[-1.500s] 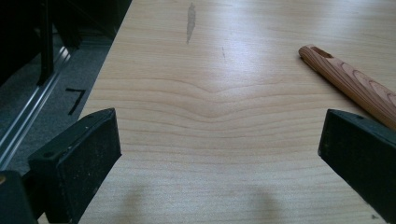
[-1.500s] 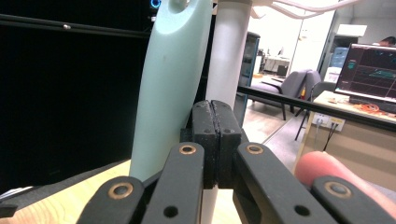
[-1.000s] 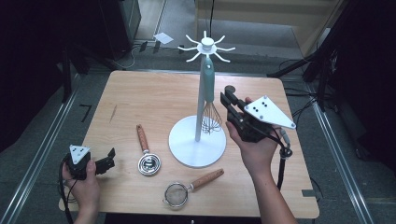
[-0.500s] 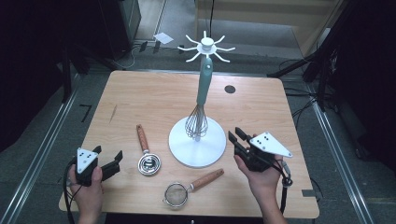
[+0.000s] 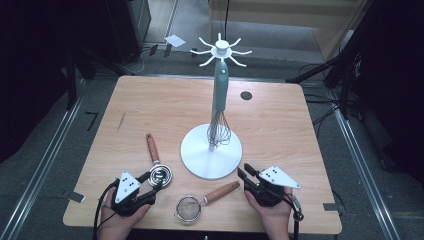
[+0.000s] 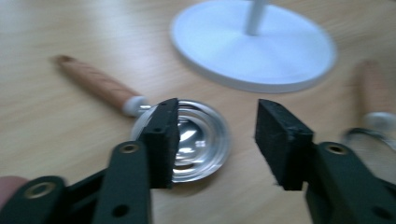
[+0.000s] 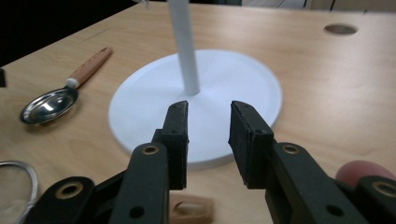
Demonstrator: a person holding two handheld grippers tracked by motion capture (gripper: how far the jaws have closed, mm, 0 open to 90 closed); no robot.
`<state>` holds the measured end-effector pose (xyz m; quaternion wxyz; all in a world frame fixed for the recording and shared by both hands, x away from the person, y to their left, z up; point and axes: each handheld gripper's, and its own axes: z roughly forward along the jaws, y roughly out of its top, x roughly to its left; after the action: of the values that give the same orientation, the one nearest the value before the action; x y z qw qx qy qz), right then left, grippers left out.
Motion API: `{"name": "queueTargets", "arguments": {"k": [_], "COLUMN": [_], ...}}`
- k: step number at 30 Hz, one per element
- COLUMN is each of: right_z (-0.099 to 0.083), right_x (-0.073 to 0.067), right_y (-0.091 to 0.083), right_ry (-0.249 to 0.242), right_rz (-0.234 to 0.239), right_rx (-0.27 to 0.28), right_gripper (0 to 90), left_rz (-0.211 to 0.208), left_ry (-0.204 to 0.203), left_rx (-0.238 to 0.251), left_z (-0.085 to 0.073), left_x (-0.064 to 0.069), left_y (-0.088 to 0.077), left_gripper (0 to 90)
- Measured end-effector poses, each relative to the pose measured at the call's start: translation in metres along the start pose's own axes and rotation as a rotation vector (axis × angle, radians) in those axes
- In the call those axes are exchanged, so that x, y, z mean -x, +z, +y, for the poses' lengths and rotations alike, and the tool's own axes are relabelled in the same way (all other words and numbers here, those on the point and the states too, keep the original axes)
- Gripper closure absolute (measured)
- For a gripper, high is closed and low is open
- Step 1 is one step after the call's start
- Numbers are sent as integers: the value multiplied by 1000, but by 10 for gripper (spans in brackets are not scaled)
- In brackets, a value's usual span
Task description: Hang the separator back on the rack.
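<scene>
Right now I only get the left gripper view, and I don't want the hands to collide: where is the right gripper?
Observer: The right gripper is low beside the stand, to its right in the high view; its jaws have just been opening, nothing between them.
Operator: Anything hanging on the stand?
Observer: Yes, a whisk with a teal handle hangs along its pole.
Operator: That blurry handle on my right?
Observer: It belongs to a mesh strainer, left of the right gripper.

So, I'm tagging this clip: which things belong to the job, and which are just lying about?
Job: wooden-handled metal scoop, small strainer, white hook stand, whisk hanging on it.
Lying about: paper on the floor, dark round hole in the table.
</scene>
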<state>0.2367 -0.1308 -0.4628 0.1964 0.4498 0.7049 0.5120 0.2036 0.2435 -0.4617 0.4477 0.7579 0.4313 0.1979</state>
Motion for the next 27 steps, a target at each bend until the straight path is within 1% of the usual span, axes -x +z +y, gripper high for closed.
{"name": "queueTargets", "arguments": {"k": [1, 3, 5, 6, 7, 9, 10, 11, 12, 13, 14, 16, 19, 20, 21, 22, 23, 24, 25, 26, 27], "right_z": [-4, -10, -15, -18, -19, -19, -19, -19, -19, -19, -19, -21, -25, -25, -29, -31, -33, -35, -37, -39, -40], "right_x": [-5, -13, -19, -23, -27, -35, -39, -39, -48, -53, -57, -67, -81, -81, -90, -94, -97, -101, -104, -106, -108], "right_y": [1, 2, 4, 6, 8, 11, 12, 12, 14, 14, 15, 17, 23, 23, 28, 30, 32, 35, 37, 39, 40], "right_ry": [6, -13, -12, -5, -7, -13, -1, -1, 17, 25, 30, 26, 1, 1, -20, -31, -39, -55, -64, -72, -72], "right_rz": [12, 26, 46, 60, 64, 75, 91, 91, 124, 135, 153, 188, 248, 248, 280, 297, 323, 332, 339, 342, 340], "right_rx": [-14, -41, -60, -70, -81, -90, -94, -94, -105, -113, -120, -137, -181, -181, -198, -206, -218, -228, -240, -248, -260], "right_gripper": [697, 697, 697, 697, 701, 714, 728, 728, 775, 798, 843, 900, 900, 900, 900, 900, 900, 900, 900, 900, 900], "left_rz": [-50, -133, -186, -194, -198, -226, -226, -245, -266, -274, -282, -283, -281, -281, -254, -237, -237, -198, -170, -170, -105], "left_ry": [4, 7, 8, 19, 33, 60, 60, 64, 66, 69, 73, 78, 69, 69, 70, 60, 60, 46, 36, 36, -9], "left_rx": [-4, -32, -58, -65, -72, -93, -93, -102, -126, -139, -149, -157, -154, -154, -152, -141, -141, -109, -87, -87, -41], "left_z": [0, 0, 0, 0, -1, -2, -2, -3, -4, -4, -4, -4, -3, -3, -2, -2, -2, 0, 0, 0, 0], "left_x": [1, 4, 6, 7, 8, 9, 9, 10, 9, 9, 10, 9, 8, 8, 5, 2, 2, -6, -11, -11, -25], "left_y": [1, 2, 2, 2, 2, 2, 2, 2, 3, 4, 5, 6, 8, 8, 8, 8, 8, 6, 4, 4, 1], "left_gripper": [586, 664, 706, 736, 761, 792, 819, 819, 861, 873, 887, 900, 900, 900, 899, 892, 883, 862, 836, 796, 714]}}
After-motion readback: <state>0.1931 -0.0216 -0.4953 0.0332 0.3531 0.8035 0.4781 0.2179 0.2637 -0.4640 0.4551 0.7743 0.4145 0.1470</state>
